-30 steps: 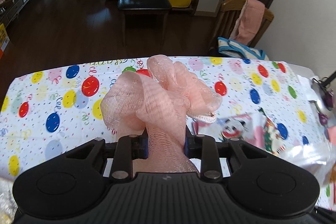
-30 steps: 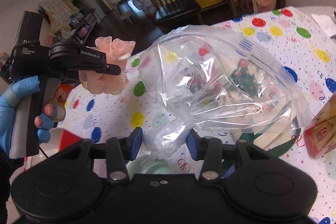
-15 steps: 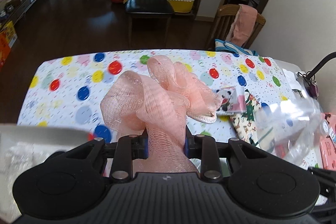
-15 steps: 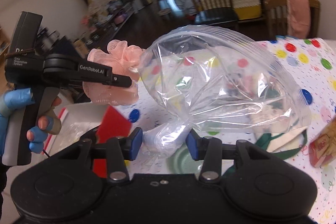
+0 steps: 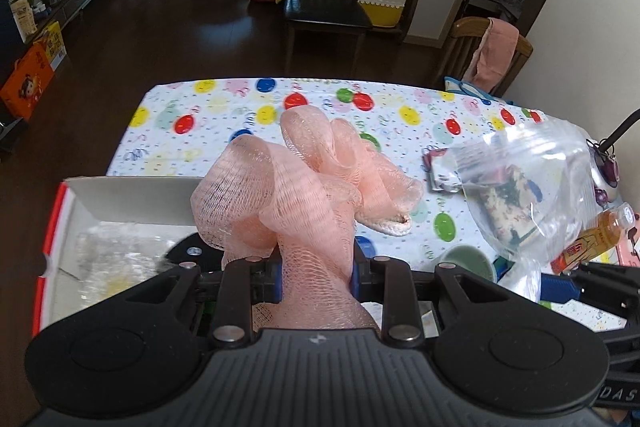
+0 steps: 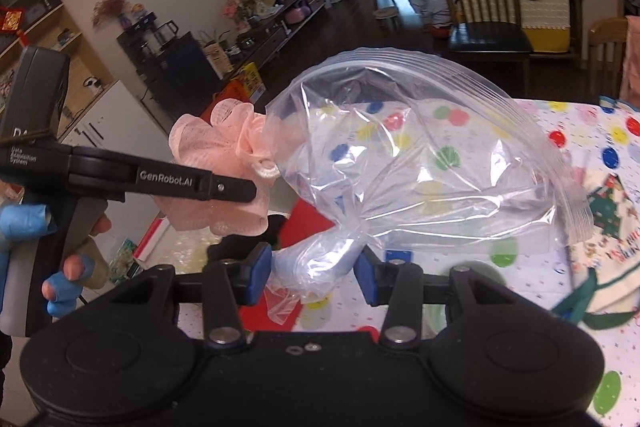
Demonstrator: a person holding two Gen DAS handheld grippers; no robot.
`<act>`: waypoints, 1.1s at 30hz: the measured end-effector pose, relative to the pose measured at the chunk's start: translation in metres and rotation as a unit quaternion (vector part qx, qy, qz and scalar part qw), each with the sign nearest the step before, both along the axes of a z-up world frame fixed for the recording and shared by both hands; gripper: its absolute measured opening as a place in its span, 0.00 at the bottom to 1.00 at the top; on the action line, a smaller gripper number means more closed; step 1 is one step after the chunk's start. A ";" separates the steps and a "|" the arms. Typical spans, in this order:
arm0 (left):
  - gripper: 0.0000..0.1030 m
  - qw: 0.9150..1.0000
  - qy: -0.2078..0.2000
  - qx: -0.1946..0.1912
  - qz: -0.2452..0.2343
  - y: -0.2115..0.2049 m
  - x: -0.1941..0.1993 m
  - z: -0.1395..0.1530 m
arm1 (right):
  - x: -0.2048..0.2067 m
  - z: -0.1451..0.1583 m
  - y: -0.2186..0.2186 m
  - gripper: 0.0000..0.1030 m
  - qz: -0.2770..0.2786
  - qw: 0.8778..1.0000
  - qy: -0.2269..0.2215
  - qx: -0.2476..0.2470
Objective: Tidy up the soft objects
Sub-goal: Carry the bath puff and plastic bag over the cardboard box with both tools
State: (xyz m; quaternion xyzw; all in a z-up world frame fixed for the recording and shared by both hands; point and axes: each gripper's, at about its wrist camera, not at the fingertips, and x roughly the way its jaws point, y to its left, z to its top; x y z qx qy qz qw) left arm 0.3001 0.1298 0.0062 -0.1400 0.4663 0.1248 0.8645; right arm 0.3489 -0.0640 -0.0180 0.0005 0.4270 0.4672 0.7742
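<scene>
Your right gripper [image 6: 314, 277] grasps one clear zip bag [image 6: 420, 163] by its bunched bottom, the bag ballooning beyond the fingers above the table [image 6: 592, 131]. Your left gripper [image 5: 316, 267] clenches one pink mesh pouf [image 5: 304, 183], frills past the fingertips, just beside the bag.

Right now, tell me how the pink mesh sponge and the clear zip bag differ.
The pink mesh sponge is opaque, ruffled netting; the clear zip bag is see-through, smooth film. The sponge is a bunched ball; the bag billows hollow, with nothing visible inside it. The left gripper holds the sponge, the right gripper the bag. Both are soft and lifted off the table.
</scene>
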 end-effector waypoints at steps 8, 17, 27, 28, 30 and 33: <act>0.27 1.000 -0.002 0.001 0.020 0.069 -0.035 -0.005 | -0.016 -0.004 0.061 0.43 0.025 0.999 0.000 -0.020; 0.27 0.999 0.032 -0.004 0.010 0.129 -0.061 -0.038 | -0.041 -0.017 0.135 0.43 0.071 0.996 -0.002 -0.062; 0.27 0.995 0.087 -0.011 -0.044 0.154 -0.077 -0.088 | -0.065 -0.054 0.198 0.43 0.113 0.983 -0.015 -0.144; 0.27 0.994 0.091 -0.010 -0.051 0.154 -0.078 -0.093 | -0.066 -0.058 0.201 0.43 0.120 0.981 -0.014 -0.152; 0.27 0.993 0.098 -0.010 -0.061 0.155 -0.078 -0.099 | -0.067 -0.065 0.208 0.43 0.124 0.978 -0.011 -0.166; 0.27 0.992 0.106 -0.017 -0.072 0.156 -0.079 -0.109 | -0.066 -0.073 0.217 0.43 0.131 0.975 -0.005 -0.182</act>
